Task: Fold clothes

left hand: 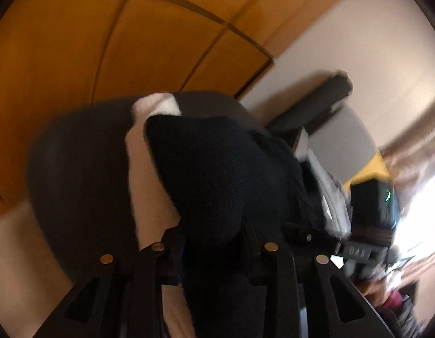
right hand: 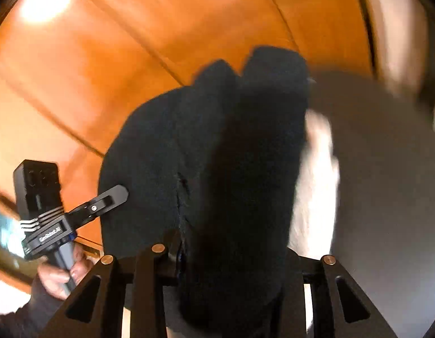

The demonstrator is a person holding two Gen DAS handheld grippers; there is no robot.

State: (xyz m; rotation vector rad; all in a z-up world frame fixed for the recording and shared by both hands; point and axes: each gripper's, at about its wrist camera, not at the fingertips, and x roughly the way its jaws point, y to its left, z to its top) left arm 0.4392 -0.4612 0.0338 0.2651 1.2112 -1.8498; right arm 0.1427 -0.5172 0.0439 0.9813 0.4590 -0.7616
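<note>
Because both grippers carry the dark garment in the air in front of the wooden wardrobe, a slip is the main risk: I judge that a fast swing could drag the thick knit out of one pair of jaws, and the cloth would then drop unevenly and lose its fold line. The pictures are blurred, which suggests speed. The left gripper is part-way closed with a bunched fold of the garment clamped between its jaws, below the wardrobe doors. The right gripper is likewise part-closed and pinches another thick fold of the same garment, which hangs across the wardrobe's lower panels. A hand holds the left gripper's handle, below the wardrobe.
</note>
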